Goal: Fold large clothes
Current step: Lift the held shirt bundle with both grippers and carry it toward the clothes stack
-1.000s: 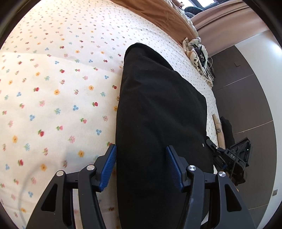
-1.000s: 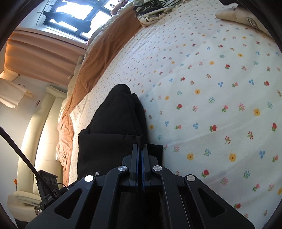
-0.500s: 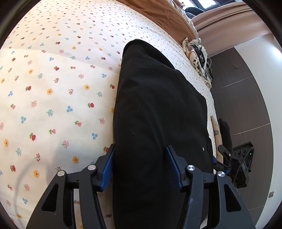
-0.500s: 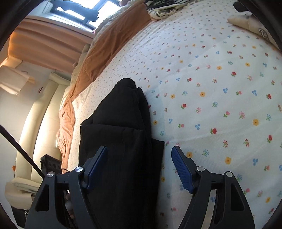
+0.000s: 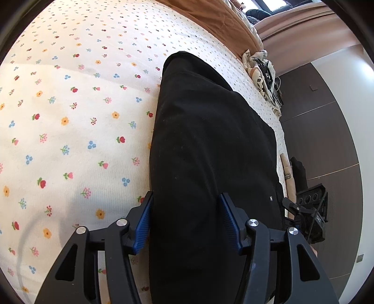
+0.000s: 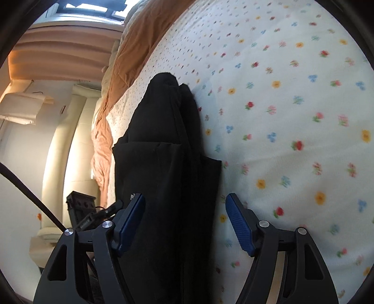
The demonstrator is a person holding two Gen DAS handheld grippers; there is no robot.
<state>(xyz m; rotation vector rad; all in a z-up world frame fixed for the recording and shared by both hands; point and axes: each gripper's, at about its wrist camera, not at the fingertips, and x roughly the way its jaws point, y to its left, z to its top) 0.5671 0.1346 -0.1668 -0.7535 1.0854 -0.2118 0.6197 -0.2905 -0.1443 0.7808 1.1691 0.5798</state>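
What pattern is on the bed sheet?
Small multicoloured flowers on a white sheet; clearest in the left wrist view.

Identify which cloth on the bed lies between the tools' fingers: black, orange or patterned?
The black garment; the orange blanket and patterned heap lie far beyond it.

The left gripper point(image 5: 185, 205) points forward and downward. Its two black fingers stand apart, and the blue pads point(image 5: 145, 224) face each other across a wide gap. Dark cloth fills this gap; whether the pads press on it or only stand beside it cannot be told.

The right gripper point(image 6: 184, 207) also points forward and downward. Its jaws were wider a moment ago and have just been closing a little, but they are parted. The left pad point(image 6: 131, 219) stands at the edge of the dark cloth, and the right pad stands free, touching nothing.
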